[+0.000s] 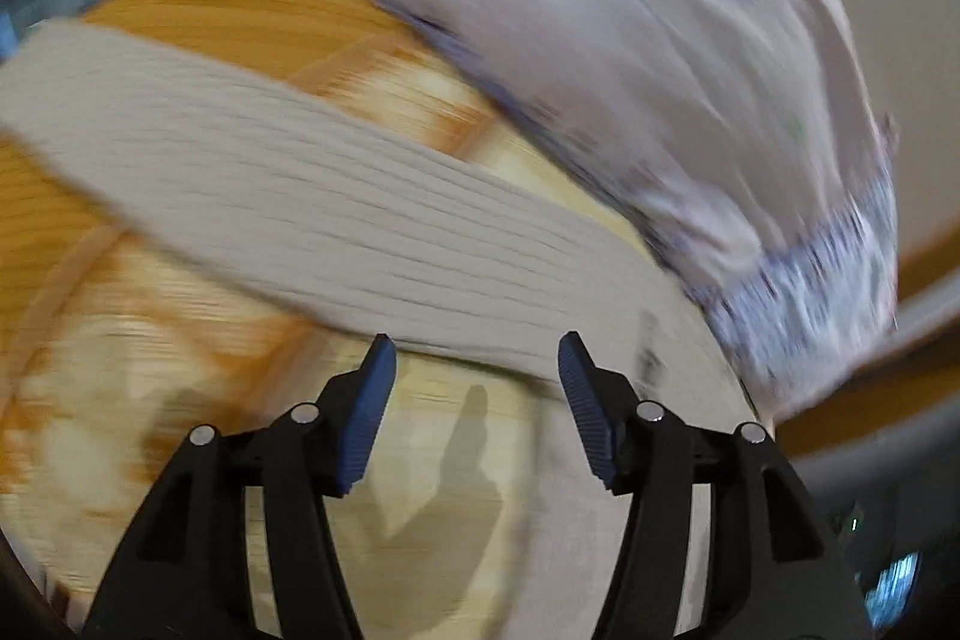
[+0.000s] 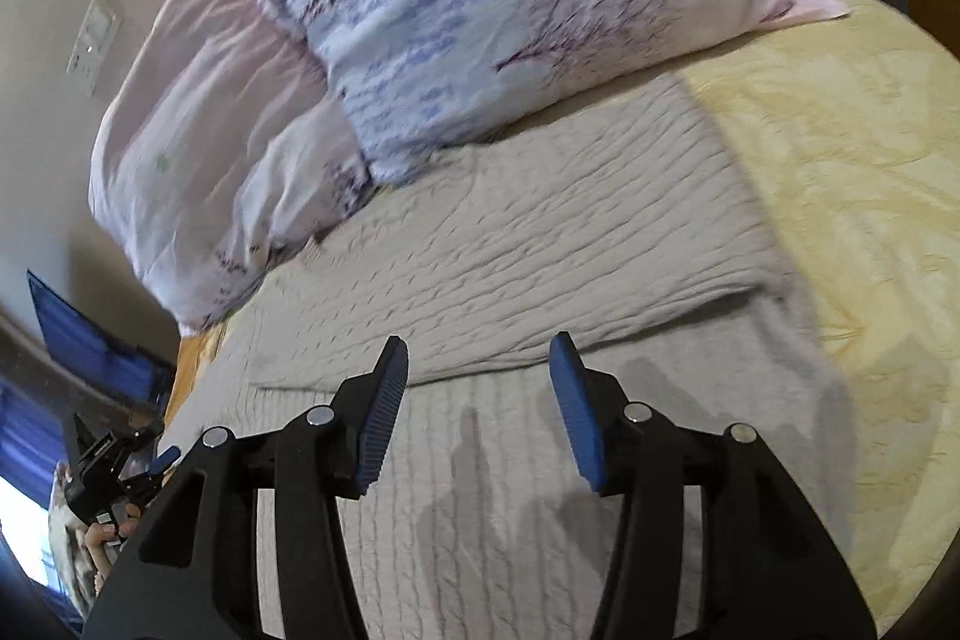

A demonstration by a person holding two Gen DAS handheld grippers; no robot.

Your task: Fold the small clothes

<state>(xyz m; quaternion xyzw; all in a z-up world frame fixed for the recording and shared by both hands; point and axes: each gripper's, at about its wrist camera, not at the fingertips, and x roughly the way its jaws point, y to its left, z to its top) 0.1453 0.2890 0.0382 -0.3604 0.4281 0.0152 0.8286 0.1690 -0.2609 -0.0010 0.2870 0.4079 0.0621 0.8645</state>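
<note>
One grey knit garment is seen folded on the bed, beside two pillows. Both the left tongs and the right tongs are held spread, with nothing pinched.

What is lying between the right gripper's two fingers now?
Nothing is held: the right gripper is open, and only the folded grey knitted garment lies beneath the gap, in the right wrist view.

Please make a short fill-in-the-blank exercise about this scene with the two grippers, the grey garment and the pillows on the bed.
1. The grey ribbed garment lies on a bedspread of pale ____ colour.
2. Both the left gripper and the right gripper have their jaws ____, with nothing between them.
3. In the right wrist view, ____ pillows lie beyond the garment.

Missing words: yellow; open; two
</note>
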